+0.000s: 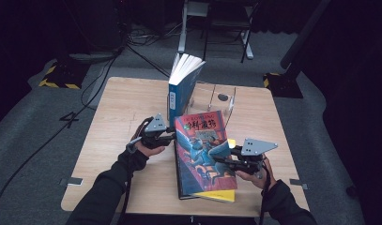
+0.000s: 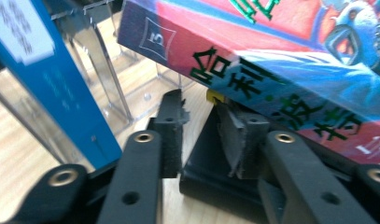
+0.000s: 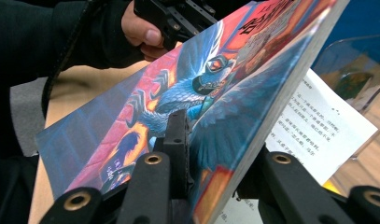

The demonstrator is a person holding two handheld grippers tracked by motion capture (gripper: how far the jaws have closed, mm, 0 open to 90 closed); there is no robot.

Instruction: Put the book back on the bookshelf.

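Colourful book held tilted above the table, over a yellow book lying flat. Right gripper: jaws clamped on its fore edge, cover one side, pages the other. Left gripper at the spine; jaws narrow, whether they grip it I cannot tell. Blue book upright in a clear stand behind.
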